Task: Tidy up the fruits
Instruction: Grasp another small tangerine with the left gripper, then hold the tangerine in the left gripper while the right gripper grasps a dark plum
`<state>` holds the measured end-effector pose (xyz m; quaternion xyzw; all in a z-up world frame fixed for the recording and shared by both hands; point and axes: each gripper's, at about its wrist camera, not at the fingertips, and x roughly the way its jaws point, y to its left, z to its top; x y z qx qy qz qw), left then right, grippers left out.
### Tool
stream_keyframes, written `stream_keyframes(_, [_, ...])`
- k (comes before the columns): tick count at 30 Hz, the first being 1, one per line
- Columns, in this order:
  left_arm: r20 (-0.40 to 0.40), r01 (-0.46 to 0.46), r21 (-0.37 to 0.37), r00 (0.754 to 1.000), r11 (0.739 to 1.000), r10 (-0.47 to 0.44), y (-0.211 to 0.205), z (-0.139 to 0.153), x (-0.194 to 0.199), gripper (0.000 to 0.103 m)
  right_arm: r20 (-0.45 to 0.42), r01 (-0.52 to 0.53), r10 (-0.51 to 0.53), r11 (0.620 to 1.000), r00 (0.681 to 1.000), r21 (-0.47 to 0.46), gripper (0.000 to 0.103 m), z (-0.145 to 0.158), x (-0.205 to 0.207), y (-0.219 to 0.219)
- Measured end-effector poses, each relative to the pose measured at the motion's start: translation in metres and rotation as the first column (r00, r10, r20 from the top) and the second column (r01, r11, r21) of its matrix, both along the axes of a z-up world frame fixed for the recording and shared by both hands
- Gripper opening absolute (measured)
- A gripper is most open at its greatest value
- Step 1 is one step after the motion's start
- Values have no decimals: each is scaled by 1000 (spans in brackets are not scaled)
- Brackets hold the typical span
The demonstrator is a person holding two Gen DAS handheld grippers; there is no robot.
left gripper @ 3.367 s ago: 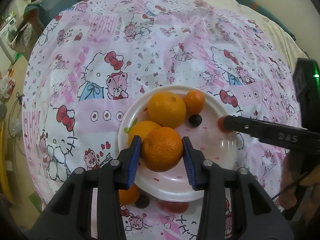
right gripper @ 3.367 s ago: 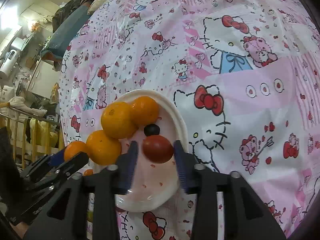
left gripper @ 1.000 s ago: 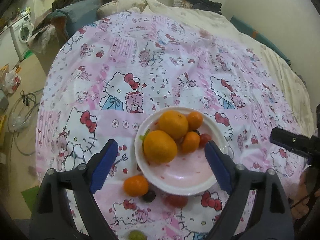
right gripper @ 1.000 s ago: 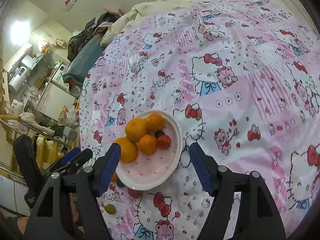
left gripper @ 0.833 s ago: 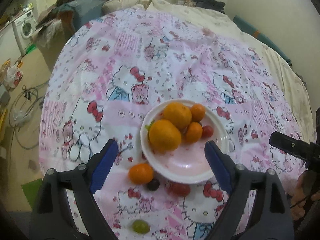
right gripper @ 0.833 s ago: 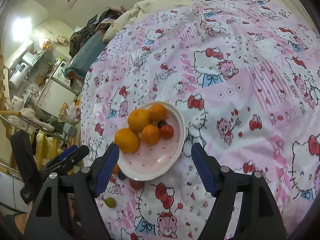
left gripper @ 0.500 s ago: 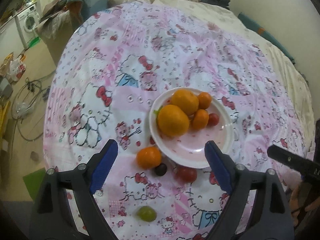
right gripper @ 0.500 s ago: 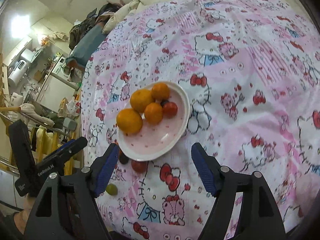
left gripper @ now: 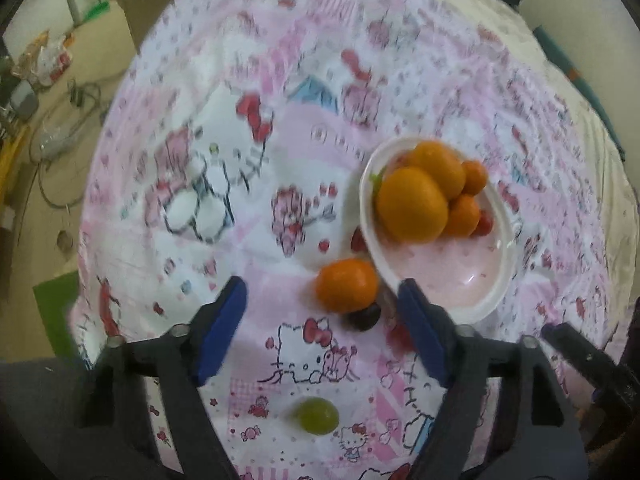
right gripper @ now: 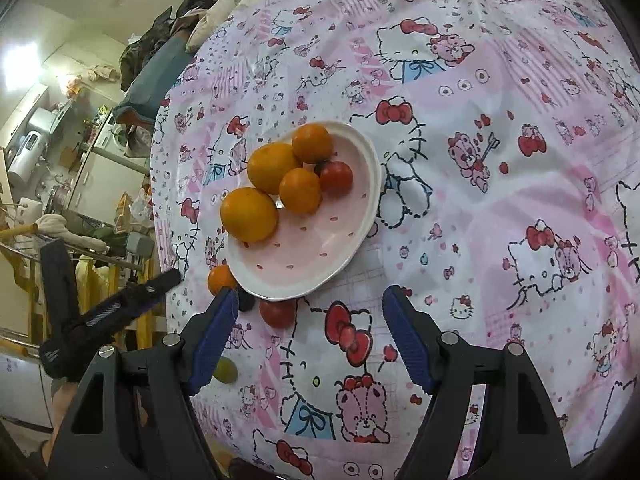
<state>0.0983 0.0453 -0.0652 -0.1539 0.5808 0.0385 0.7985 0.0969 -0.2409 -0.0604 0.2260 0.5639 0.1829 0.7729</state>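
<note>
Both my left gripper [left gripper: 322, 320] and right gripper [right gripper: 307, 334] are gaping empty; motion is blurring the tomato [left gripper: 400, 336] hiding behind my left finger.

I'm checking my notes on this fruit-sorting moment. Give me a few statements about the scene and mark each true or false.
1. Both the left gripper and the right gripper are open and hold nothing. True.
2. The plate holds four orange fruits and a red tomato. True.
3. The green grape lies on the plate. False: it lies on the tablecloth, nearer the grippers.
4. No orange fruit is left off the plate. False: one orange sits on the cloth beside the rim.
</note>
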Motion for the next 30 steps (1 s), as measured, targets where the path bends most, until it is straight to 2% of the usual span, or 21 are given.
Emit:
stream_keyframes(8, [-63, 10, -19, 998, 1000, -11, -13, -23, 13, 65, -27, -24, 24, 1000, 999, 12, 77, -7, 2, 9])
stream_keyframes(11, [-98, 8, -22, 995, 1000, -10, -16, -35, 21, 54, -35, -24, 25, 1000, 999, 16, 77, -9, 3, 10])
stream_keyframes(14, [-106, -2, -26, 994, 1000, 0, -17, -39, 24, 54, -39, -21, 22, 999, 999, 25, 77, -9, 5, 8])
stream_keyframes(16, [-106, -19, -62, 994, 998, 13, -13, -39, 25, 47, -36, -20, 21, 999, 999, 26, 77, -8, 5, 8])
stream_keyframes(17, [-106, -21, -90, 994, 996, 11, -13, -40, 25, 39, -35, -20, 21, 999, 999, 29, 77, -7, 5, 7])
stream_keyframes(22, [-111, -18, -93, 994, 995, 7, -14, -40, 24, 40, -28, -24, 25, 999, 999, 38, 77, -4, 5, 8])
stream_keyframes(29, [-145, -78, -168, 988, 983, 53, -6, -47, 23, 41, -32, -38, 39, 999, 999, 31, 77, -5, 3, 13])
stream_keyframes(30, [-149, -85, -181, 987, 980, 58, -4, -47, 23, 39, -32, -39, 40, 999, 999, 29, 77, -5, 3, 13])
